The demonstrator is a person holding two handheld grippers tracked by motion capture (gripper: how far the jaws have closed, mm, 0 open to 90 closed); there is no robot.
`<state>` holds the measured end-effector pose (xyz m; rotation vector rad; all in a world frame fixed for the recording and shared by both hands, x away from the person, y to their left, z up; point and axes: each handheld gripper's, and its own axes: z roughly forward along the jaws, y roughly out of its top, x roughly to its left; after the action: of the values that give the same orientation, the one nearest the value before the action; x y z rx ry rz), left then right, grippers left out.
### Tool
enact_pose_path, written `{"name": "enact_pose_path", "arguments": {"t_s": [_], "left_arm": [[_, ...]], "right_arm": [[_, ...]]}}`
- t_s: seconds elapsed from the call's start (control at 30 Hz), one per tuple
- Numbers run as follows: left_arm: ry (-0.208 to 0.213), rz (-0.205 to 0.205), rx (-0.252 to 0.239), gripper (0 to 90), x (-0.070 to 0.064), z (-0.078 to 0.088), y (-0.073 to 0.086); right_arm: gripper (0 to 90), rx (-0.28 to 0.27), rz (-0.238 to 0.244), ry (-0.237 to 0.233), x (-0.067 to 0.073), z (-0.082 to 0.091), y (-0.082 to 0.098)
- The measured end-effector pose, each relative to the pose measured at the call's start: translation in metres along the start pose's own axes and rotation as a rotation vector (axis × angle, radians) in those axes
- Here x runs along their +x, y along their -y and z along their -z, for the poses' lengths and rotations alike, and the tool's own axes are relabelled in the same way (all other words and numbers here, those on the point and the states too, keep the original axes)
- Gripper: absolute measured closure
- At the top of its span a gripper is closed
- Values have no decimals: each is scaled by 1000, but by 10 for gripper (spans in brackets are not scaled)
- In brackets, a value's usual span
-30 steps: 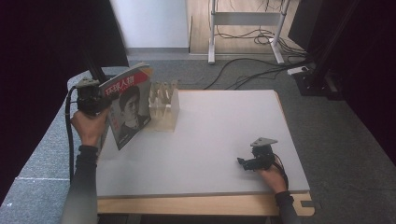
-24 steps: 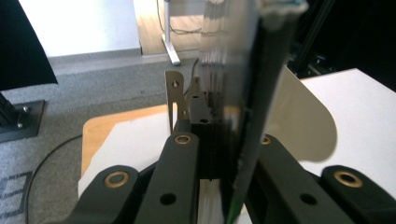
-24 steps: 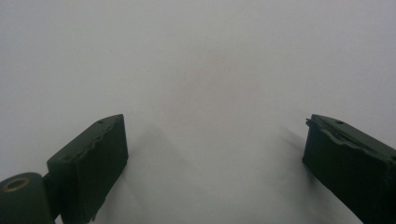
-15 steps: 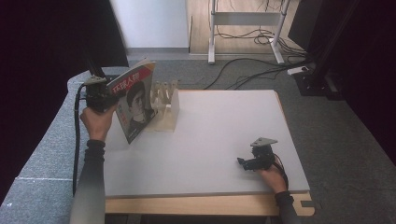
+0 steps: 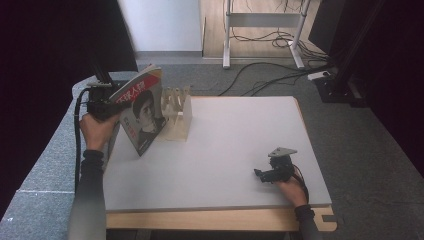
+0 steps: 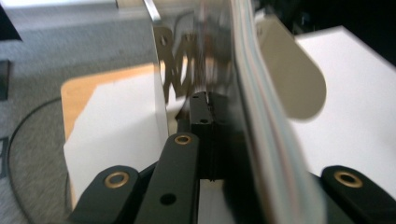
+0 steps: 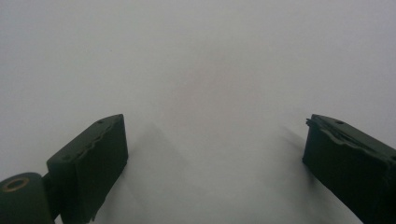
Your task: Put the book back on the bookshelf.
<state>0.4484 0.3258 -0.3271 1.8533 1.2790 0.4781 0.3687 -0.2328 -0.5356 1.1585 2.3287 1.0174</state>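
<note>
A magazine [image 5: 142, 117] with a face on its cover stands tilted on its lower corner at the table's left edge. My left gripper [image 5: 107, 105] is shut on its spine side. In the left gripper view the jaws [image 6: 205, 107] are pressed together on the magazine [image 6: 261, 116], whose page edges run up the frame. A slotted wooden rack [image 5: 177, 112] stands just right of the magazine, touching or nearly touching it. My right gripper [image 5: 262, 175] rests on the table near the front right, and its jaws [image 7: 215, 158] stand wide open with nothing between them.
The white table top [image 5: 240, 135] stretches between rack and right gripper. A wooden lip [image 5: 220, 219] runs along the front edge. Cables [image 5: 260, 70] and a desk frame lie on the grey floor beyond. The rack's slats [image 6: 175, 70] rise close ahead of the left jaws.
The left hand has nudged the magazine slightly right, toward the rack, and tipped it a little. The right gripper has stayed where it was.
</note>
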Motion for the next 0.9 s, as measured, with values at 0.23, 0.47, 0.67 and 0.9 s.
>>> {"name": "enact_pose_path", "arguments": {"t_s": [0.23, 0.47, 0.67, 0.9], "left_arm": [[-11, 30, -55, 867, 3, -13, 6], [-52, 2, -78, 683, 8, -14, 12], [-39, -28, -98, 420, 9, -13, 19], [-35, -37, -143, 196, 8, -4, 25]], "right_arm": [[57, 0, 0, 1, 0, 0, 0], [57, -2, 3, 2, 0, 0, 0], [57, -2, 1, 1, 0, 0, 0], [57, -2, 0, 1, 0, 0, 0]]}}
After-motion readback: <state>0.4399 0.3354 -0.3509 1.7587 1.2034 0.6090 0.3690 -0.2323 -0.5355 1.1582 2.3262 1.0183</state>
